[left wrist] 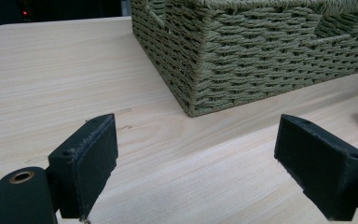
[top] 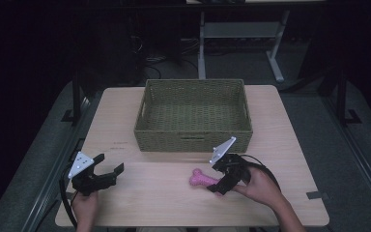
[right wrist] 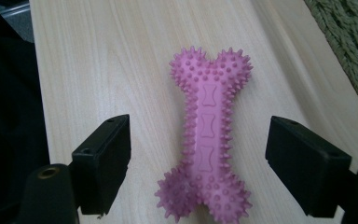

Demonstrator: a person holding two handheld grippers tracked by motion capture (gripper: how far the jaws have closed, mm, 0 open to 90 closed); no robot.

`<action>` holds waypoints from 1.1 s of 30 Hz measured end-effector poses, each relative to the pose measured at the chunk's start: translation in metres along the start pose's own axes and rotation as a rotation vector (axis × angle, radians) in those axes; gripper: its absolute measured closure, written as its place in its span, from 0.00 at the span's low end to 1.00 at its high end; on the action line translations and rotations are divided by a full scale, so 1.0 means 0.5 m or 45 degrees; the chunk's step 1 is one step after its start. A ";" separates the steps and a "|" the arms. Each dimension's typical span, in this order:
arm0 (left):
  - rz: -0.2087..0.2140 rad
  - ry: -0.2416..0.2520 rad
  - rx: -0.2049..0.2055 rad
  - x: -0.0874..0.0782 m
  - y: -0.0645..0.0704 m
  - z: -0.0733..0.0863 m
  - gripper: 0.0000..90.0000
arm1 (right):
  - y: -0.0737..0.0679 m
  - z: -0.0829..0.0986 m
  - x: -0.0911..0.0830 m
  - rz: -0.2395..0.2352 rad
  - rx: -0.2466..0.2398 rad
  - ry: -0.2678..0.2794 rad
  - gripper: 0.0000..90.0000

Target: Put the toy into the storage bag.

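Pink and covered in small spikes, a rubber bone toy (right wrist: 209, 140) lies flat on the wooden table (top: 290, 145), toward the near edge and right of centre, just in front of the basket (top: 193, 137). Right gripper (top: 221, 185) is held over the near end of the toy; in the right gripper view its jaws stand wide apart, one on each side of the toy's shaft, with neither pad touching it. Left gripper (top: 111, 169) sits near the table's near left corner, well apart from the toy, its jaws also spread wide with nothing but bare wood between them. Woven green basket stands at the middle of the far half of the table, upright.
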State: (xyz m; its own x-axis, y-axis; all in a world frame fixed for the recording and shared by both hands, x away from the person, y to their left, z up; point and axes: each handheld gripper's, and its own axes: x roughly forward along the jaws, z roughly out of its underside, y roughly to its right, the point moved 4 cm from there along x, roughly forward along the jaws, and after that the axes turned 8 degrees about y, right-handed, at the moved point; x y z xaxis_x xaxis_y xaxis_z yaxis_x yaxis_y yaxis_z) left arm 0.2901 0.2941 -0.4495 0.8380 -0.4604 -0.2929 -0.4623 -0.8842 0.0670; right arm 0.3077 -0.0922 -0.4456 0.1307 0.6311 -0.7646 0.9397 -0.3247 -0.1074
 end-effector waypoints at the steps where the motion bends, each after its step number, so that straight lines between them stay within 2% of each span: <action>1: 0.000 0.000 0.001 0.000 0.000 0.000 0.14 | 0.000 -0.001 0.002 -0.003 -0.002 -0.002 0.25; 15: 0.003 0.002 -0.001 0.000 0.000 0.000 0.14 | 0.005 -0.014 0.029 0.000 -0.032 -0.068 0.31; 33: 0.002 0.004 -0.003 -0.003 -0.001 -0.001 0.14 | 0.013 -0.010 0.059 -0.005 -0.027 -0.153 0.41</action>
State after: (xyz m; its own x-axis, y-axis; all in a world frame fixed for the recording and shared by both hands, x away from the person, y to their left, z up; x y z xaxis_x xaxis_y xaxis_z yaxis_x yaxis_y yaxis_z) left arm 0.2894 0.2950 -0.4486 0.8379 -0.4623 -0.2901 -0.4632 -0.8835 0.0700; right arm 0.3192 -0.0722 -0.4659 0.0890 0.5430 -0.8350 0.9467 -0.3067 -0.0985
